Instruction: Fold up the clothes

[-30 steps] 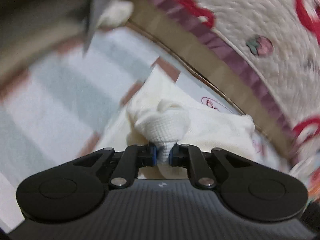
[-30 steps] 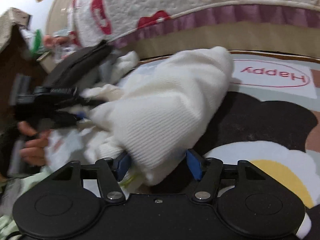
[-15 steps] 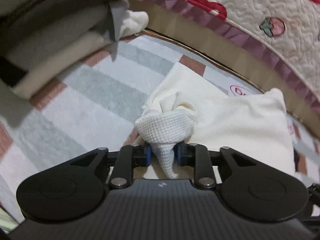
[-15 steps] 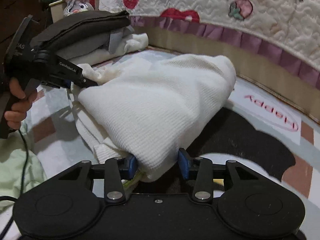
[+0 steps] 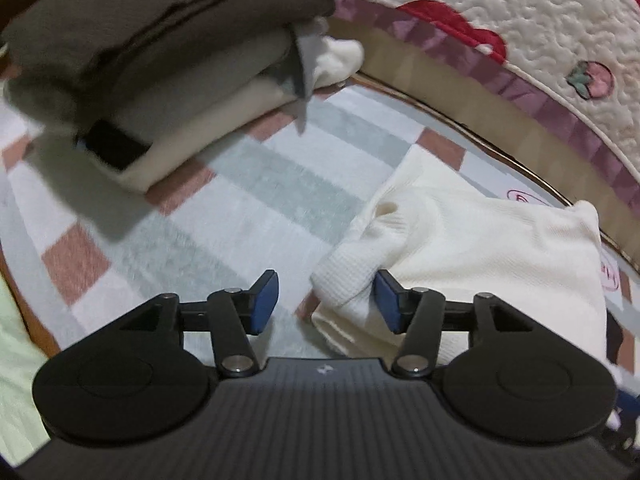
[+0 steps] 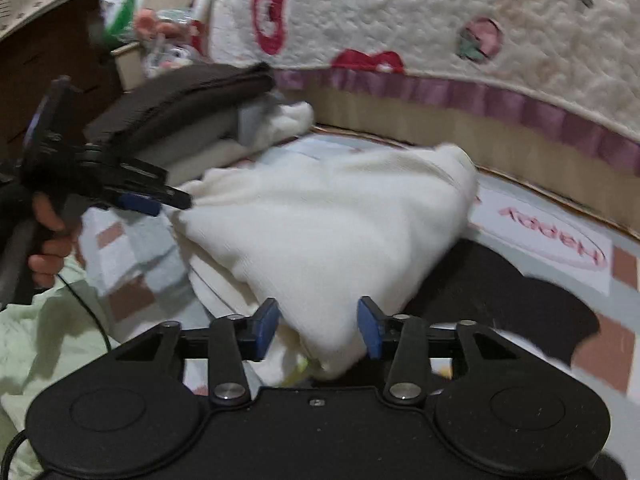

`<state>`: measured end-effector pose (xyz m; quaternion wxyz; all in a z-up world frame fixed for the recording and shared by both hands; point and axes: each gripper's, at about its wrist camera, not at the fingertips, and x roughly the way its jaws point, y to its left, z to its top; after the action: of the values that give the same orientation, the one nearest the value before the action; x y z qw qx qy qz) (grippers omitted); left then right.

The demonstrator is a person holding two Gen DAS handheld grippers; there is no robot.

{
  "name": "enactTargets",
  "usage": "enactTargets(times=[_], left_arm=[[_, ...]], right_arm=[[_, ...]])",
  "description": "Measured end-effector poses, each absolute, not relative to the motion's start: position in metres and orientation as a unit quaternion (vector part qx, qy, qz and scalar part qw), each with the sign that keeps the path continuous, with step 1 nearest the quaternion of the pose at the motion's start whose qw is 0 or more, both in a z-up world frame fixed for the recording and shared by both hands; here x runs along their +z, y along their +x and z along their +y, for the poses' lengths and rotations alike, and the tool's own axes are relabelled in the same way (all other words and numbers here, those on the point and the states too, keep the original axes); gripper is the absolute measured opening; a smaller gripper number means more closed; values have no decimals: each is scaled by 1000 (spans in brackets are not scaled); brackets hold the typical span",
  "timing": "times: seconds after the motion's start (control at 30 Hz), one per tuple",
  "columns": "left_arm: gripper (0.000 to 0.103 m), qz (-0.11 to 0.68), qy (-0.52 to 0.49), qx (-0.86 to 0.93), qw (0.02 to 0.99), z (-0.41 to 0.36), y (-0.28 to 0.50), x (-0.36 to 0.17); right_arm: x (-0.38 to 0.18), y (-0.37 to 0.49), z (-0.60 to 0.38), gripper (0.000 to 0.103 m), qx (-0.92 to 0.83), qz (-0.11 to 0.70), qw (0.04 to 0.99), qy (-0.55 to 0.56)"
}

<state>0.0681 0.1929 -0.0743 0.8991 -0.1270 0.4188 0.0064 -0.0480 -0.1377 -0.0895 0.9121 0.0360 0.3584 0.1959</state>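
From my left wrist, my left gripper (image 5: 326, 304) stands wide open, its 2 blue pads (image 5: 264, 300) well apart and clamped on nothing. A ribbed corner of the cream knit garment (image 5: 472, 248) lies between them, touching the right-hand pad and apart from the other. The garment lies folded on the checked rug (image 5: 248, 200), toward the rug's far right edge, just beside the quilted bedspread (image 5: 520, 28) hanging behind it. At the rug's far left corner sits a stack of folded clothes (image 5: 168, 52), a dark brown piece on top and pale ones beneath.

From my right wrist, my right gripper (image 6: 318, 330) is also open, its pads apart. A lower fold of the cream knit garment (image 6: 320, 236) sits in the gap; whether either pad touches it I cannot tell. The garment mounds on the rug (image 6: 556, 248), partly over a dark patch and near the pink "Happy" print. At the left, a hand (image 6: 48, 240) holds my left gripper (image 6: 168, 200), its tips at the garment's left edge. The stack of folded clothes (image 6: 180, 100) sits behind it.
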Motion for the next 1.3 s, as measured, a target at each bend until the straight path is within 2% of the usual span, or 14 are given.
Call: enactTargets(times=[0.1, 0.3, 0.33, 0.4, 0.43, 0.47, 0.5, 0.53, 0.63, 0.87, 1.03, 1.17, 1.23, 1.3], left_arm=[[65, 422, -161, 20, 892, 202, 66, -78], [72, 434, -196, 8, 879, 201, 74, -95], [72, 437, -198, 8, 877, 199, 76, -99], [71, 438, -190, 5, 878, 195, 79, -103], [65, 433, -172, 3, 885, 191, 79, -101], [61, 428, -153, 1, 891, 187, 78, -100], [54, 425, -128, 3, 896, 182, 78, -97], [54, 422, -103, 5, 901, 178, 77, -94], [56, 413, -56, 26, 909, 172, 74, -87], [52, 366, -4, 97, 926, 176, 68, -68], [57, 377, -118, 48, 917, 191, 67, -59], [63, 402, -131, 45, 905, 192, 76, -71], [69, 415, -137, 44, 899, 193, 81, -77], [69, 427, -143, 42, 892, 193, 85, -84]], right_arm=[[-98, -42, -137, 63, 174, 398, 897, 78], [-124, -34, -146, 71, 147, 407, 879, 201], [-128, -30, -147, 75, 139, 410, 874, 221], [-136, -25, -143, 75, 135, 414, 869, 236], [-140, -22, -141, 75, 133, 415, 866, 243], [-139, -26, -143, 72, 134, 411, 870, 238], [-137, -30, -144, 51, 135, 404, 875, 230], [-136, -35, -146, 39, 137, 398, 879, 223], [-138, -42, -153, 31, 142, 404, 879, 210], [-131, -41, -144, 31, 150, 417, 884, 147], [-130, -29, -158, 37, 197, 458, 853, 156], [-114, -21, -188, 42, 267, 469, 814, 215], [-101, -20, -208, 61, 287, 445, 809, 256], [-96, -18, -225, 65, 286, 417, 809, 300]])
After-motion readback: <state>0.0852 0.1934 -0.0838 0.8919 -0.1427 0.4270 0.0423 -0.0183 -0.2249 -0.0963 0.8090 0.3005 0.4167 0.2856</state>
